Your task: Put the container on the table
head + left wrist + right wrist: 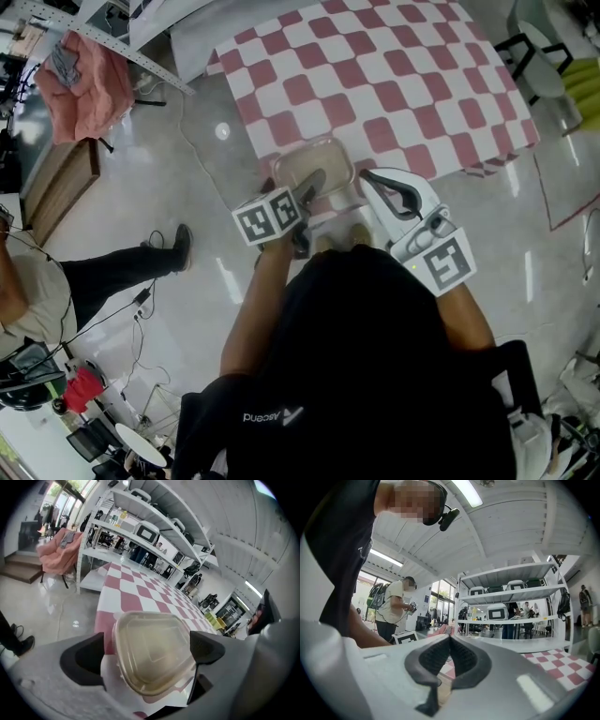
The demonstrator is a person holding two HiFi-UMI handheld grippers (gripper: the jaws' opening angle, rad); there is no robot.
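Observation:
A clear lidded plastic container (314, 167) (152, 656) rests on the near edge of the table with the red and white checked cloth (394, 84) (136, 592). My left gripper (307, 202) (145, 653) points down at it with its jaws spread wide. The container lies between the two dark pads (82, 660), and I see no squeeze on it. My right gripper (389, 192) (449, 641) hovers just right of the container, level, its jaws shut together with nothing between them.
A person's leg and black shoe (178, 246) stretch across the floor at left, with cables nearby. A pink cloth (84, 84) hangs on a rack at far left beside wooden steps (61, 187). White shelving (140, 522) stands beyond the table.

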